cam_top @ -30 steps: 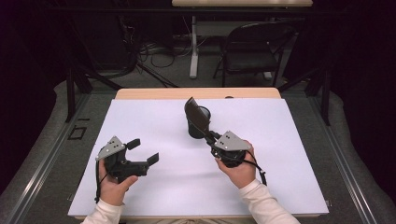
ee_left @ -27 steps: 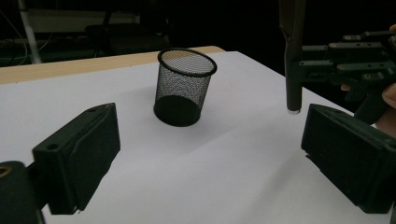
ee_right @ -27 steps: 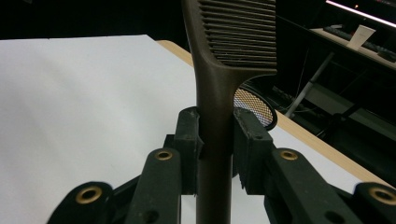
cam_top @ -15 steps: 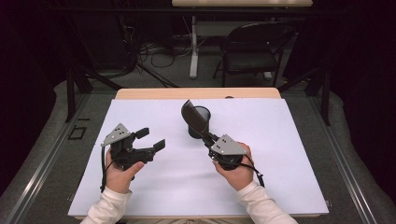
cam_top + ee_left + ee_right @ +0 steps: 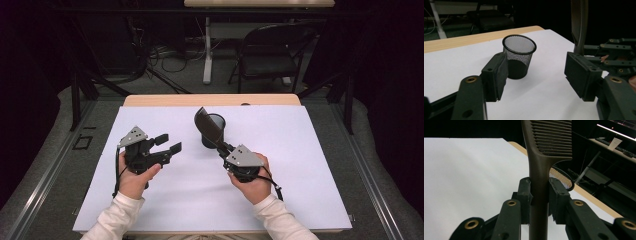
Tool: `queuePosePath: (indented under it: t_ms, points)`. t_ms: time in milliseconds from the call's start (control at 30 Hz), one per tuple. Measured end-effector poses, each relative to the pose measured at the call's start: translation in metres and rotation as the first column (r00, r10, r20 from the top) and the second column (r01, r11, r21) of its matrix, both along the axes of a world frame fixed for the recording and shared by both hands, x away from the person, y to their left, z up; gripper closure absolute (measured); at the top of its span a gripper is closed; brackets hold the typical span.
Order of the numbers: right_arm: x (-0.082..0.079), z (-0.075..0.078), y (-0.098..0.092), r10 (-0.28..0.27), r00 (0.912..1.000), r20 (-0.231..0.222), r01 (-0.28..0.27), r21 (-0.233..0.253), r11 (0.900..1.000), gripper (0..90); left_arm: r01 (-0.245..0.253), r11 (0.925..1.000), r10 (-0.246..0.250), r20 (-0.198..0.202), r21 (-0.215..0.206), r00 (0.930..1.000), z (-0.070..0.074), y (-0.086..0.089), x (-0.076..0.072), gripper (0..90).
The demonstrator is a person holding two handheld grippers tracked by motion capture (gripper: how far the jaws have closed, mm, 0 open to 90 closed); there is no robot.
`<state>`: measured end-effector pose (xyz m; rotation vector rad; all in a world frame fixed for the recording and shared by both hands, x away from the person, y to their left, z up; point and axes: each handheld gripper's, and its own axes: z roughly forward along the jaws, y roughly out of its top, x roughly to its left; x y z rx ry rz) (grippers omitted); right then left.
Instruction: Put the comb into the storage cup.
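A black mesh cup [image 5: 213, 131] [image 5: 518, 56] stands upright on the white sheet, open end up. My right gripper [image 5: 226, 148] [image 5: 539, 195] is shut on the handle of a dark comb [image 5: 206, 126] [image 5: 544, 150], whose toothed head rises in front of the cup's rim [image 5: 564, 180]. My left gripper [image 5: 168, 143] [image 5: 536, 72] is open and holds nothing, left of the cup and aimed at it. The comb's handle [image 5: 579, 22] and the other gripper show at the right of the left gripper view.
The white sheet [image 5: 300, 165] covers a wooden table [image 5: 165, 100] with a bare strip at the far edge. Beyond it stand a black folding chair [image 5: 272, 55], a white post and floor cables. Dark metal rails [image 5: 30, 195] run along both sides.
My left gripper has moved up and right toward the cup. My right gripper has shifted left with the comb, whose head now overlaps the cup.
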<state>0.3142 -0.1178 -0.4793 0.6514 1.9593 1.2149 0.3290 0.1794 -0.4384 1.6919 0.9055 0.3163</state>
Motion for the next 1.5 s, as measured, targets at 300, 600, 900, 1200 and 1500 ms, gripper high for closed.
queuePosePath:
  t_ms: [300, 600, 900, 1200, 1500]
  points:
    - [-0.001, 0.000, 0.000, -0.002, 1.0000, 0.006, 0.002, 0.000, 1.000, 73.1, 0.043, 0.9990, -0.042, -0.036, 0.010, 0.9985, 0.018, -0.010, 0.002, 43.3]
    - [-0.001, -0.001, 0.001, 0.000, 0.9999, 0.010, 0.000, -0.002, 1.000, 73.1, 0.058, 0.9982, -0.057, -0.044, 0.013, 0.9974, 0.024, -0.022, 0.001, 45.6]
    - [-0.002, -0.003, 0.002, -0.001, 1.0000, 0.009, 0.002, -0.008, 1.000, 73.1, 0.062, 0.9981, -0.061, -0.068, 0.006, 0.9958, 0.029, -0.029, 0.002, 50.3]
    - [-0.002, -0.004, 0.004, 0.004, 1.0000, 0.008, -0.004, -0.017, 1.000, 73.1, 0.054, 0.9984, -0.055, -0.071, -0.019, 0.9960, 0.034, -0.035, 0.004, 52.8]
    - [-0.003, -0.005, 0.005, 0.007, 0.9999, 0.011, -0.007, -0.022, 1.000, 73.1, 0.041, 0.9980, -0.044, -0.075, -0.047, 0.9962, 0.039, -0.040, 0.007, 53.5]
